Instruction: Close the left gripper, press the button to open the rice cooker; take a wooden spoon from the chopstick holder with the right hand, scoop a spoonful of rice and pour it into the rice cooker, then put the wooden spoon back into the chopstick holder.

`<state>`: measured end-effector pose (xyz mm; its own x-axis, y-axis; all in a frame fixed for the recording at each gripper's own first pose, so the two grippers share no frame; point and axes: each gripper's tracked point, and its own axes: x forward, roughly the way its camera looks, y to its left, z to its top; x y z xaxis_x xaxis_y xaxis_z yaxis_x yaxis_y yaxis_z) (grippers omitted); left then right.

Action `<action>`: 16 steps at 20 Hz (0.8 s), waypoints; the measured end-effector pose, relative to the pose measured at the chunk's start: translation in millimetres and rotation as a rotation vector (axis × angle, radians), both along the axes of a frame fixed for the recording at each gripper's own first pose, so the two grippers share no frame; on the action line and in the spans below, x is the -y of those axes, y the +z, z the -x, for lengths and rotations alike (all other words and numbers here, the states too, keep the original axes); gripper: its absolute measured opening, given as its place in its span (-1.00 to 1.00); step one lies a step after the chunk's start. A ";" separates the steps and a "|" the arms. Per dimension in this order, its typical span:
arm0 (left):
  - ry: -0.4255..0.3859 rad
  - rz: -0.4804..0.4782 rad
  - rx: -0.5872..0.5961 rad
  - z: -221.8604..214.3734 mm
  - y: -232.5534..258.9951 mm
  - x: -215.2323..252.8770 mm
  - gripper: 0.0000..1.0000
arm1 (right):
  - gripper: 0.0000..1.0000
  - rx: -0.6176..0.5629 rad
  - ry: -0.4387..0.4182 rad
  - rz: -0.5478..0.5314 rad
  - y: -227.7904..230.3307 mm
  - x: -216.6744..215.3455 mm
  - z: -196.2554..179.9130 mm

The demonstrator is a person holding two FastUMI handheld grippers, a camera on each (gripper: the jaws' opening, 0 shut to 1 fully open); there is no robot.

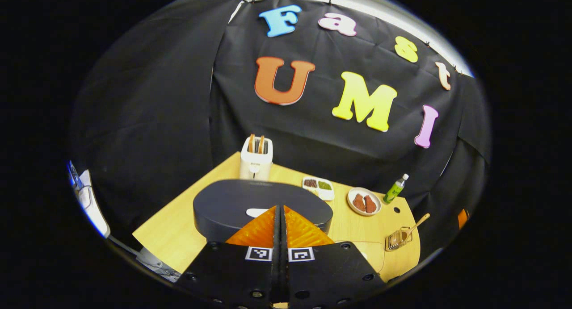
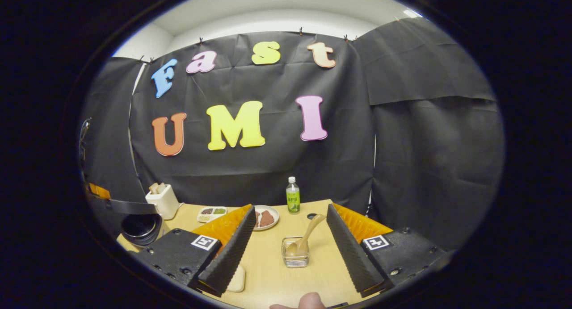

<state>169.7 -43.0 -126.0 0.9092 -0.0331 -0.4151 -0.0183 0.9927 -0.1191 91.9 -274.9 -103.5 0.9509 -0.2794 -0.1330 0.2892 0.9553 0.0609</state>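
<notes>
In the left gripper view my left gripper [image 1: 280,209] is shut, its fingertips just above the dark grey rice cooker [image 1: 232,202], close to the white button [image 1: 254,212] on the lowered lid. The wire chopstick holder [image 1: 397,240] stands at the table's right end with the wooden spoon [image 1: 419,222] leaning in it. In the right gripper view my right gripper [image 2: 289,209] is open and holds nothing. The chopstick holder [image 2: 295,254] and the wooden spoon [image 2: 309,232] lie between its fingers, a little ahead. The rice cooker [image 2: 140,227] sits at the far left.
On the wooden table [image 2: 272,277] stand a white toaster [image 1: 256,159], a small divided tray [image 1: 318,187], a plate of meat [image 1: 364,202] and a green bottle [image 2: 292,195]. A pale object [image 2: 237,278] lies partly behind my right gripper's left finger. A fingertip [image 2: 308,302] shows at the bottom.
</notes>
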 end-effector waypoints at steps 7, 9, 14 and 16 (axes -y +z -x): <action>-0.022 -0.092 0.196 10.7 58.3 11.6 -0.99 | 1.00 0.009 0.008 0.020 12.0 11.5 -13.8; -0.043 -0.090 0.223 20.0 68.1 21.8 -0.87 | 1.00 0.009 0.024 0.009 9.8 12.6 -19.8; -0.011 -0.121 0.260 35.5 73.4 27.8 1.00 | 1.00 -0.027 0.061 -0.027 -10.3 18.2 -36.0; 0.022 -0.142 0.270 40.4 71.2 25.8 0.95 | 1.00 -0.041 0.077 -0.029 -20.6 22.5 -41.3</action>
<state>129.3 -68.9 -54.8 0.9871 0.0288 -0.1575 -0.0264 0.9995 0.0178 133.2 -297.3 -124.1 0.9630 -0.2009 -0.1796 0.2175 0.9729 0.0782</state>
